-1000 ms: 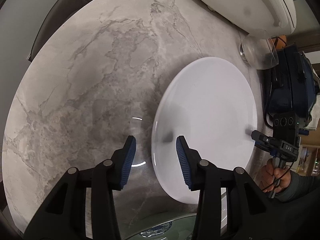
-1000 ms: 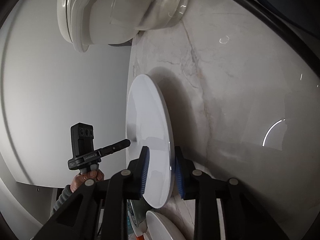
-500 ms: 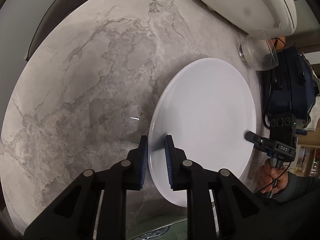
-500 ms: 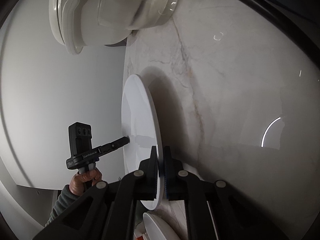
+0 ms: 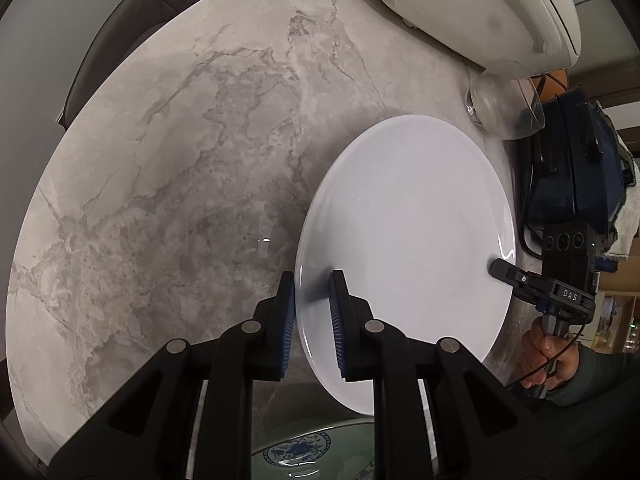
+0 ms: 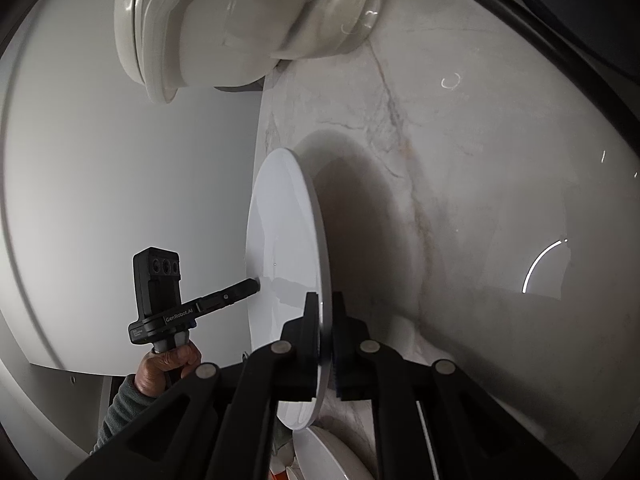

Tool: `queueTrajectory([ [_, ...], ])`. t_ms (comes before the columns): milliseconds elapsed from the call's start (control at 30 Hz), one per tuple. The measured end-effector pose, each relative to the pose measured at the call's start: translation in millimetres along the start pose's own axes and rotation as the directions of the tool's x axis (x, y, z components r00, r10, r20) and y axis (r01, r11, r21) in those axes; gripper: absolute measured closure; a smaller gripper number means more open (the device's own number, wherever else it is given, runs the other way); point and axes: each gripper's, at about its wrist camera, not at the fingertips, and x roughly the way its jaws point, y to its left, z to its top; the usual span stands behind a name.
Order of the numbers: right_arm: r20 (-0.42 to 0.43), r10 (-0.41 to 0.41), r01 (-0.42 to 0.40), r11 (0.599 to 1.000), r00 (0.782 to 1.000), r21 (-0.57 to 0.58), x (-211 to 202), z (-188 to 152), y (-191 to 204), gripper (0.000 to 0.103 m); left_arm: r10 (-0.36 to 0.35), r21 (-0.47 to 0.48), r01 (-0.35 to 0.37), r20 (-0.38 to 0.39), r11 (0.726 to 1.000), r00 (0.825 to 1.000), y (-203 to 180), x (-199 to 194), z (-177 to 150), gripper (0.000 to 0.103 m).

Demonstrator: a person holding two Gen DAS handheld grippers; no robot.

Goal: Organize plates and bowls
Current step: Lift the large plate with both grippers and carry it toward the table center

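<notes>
The grey-veined marble tabletop (image 5: 168,184) fills most of my left wrist view, and it is the pale veined surface behind the plate in my right wrist view too. At its far edge sits a big cream-white appliance (image 5: 472,8) with a rounded lid, and a clear glass bowl (image 5: 504,108) rests just beside it, touching or nearly touching its base.

The white plate (image 5: 408,240) is the next largest thing: round, plain, glossy, with a thin edge. It sits raised off the tabletop and tilted, casting a broad shadow on the marble behind it in the right wrist view.

My left tongs (image 5: 312,312) are narrowed to a small gap with the plate's near left edge between the blue pads; the left pad lies under the rim and the right pad over its top face. I think there is a sliver of space beside the right pad, though the angle makes that hard to judge. My right tongs (image 6: 322,334) are clamped on the opposite rim, both fingers pressed against the thin edge, so the plate stretches away in front of them edge-on.

A green bowl with blue pattern (image 5: 312,456) peeks out below my left tongs, and part of another white dish (image 6: 332,456) shows below my right tongs.
</notes>
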Motion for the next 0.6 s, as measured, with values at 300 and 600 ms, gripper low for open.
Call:
queueTrajectory([
  [300,0.006,0.027,-0.027,1.000,1.000,0.003,10,3,13,0.095,0.009,-0.020,-0.008,0.031,1.000,0.999,-3,-27,-12,0.088],
  [600,0.014,0.050,-0.050,0.999,0.999,-0.005,22,6,22,0.095,0.029,-0.013,-0.028,0.058,1.000,0.998,-16,-60,-24,0.088],
])
